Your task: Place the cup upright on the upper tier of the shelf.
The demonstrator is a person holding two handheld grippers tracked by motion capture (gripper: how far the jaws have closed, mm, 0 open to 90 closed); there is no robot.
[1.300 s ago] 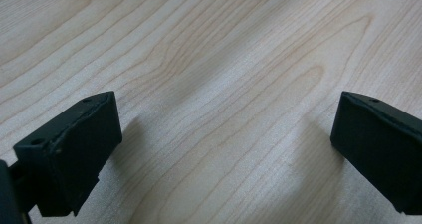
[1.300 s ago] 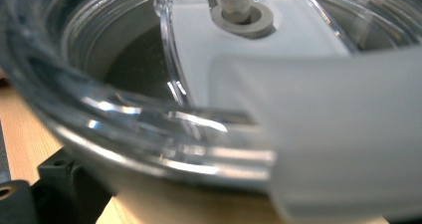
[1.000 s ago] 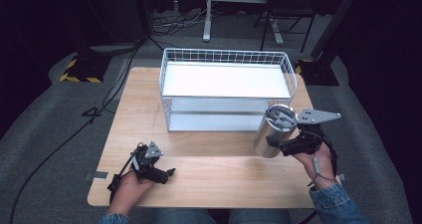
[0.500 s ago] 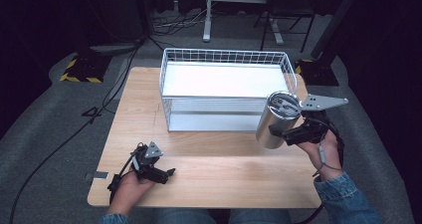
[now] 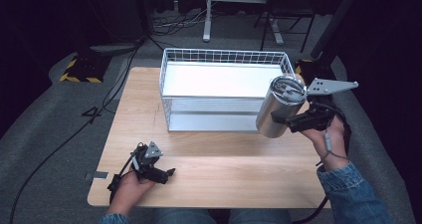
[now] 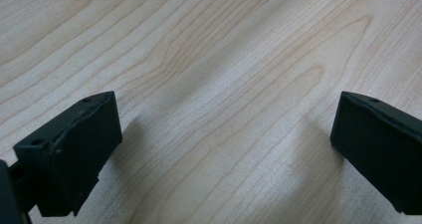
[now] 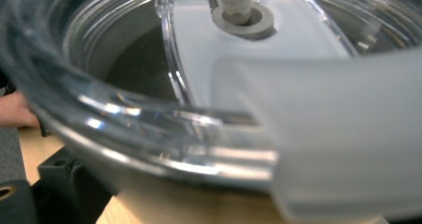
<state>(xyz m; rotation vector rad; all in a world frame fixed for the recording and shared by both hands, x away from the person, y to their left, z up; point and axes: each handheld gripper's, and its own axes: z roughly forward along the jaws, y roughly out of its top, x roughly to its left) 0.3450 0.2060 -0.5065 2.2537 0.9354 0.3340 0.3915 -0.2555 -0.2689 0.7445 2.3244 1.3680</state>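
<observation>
One steel tumbler (image 5: 276,112) with a clear lid (image 7: 149,109) hangs tilted above the table's (image 5: 224,169) right side, just in front of the wire basket's (image 5: 224,64) right corner. The right gripper (image 5: 286,119) is clamped on its lower side. The left gripper (image 5: 166,174) rests low on the table's near left, jaws spread wide, holding nothing.

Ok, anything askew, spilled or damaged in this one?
Nothing spilled or damaged. The steel tumbler is tilted, but it is lifted off the table in the right gripper, by the wire basket. Its clear lid is on. The left gripper rests open over bare wood.
</observation>
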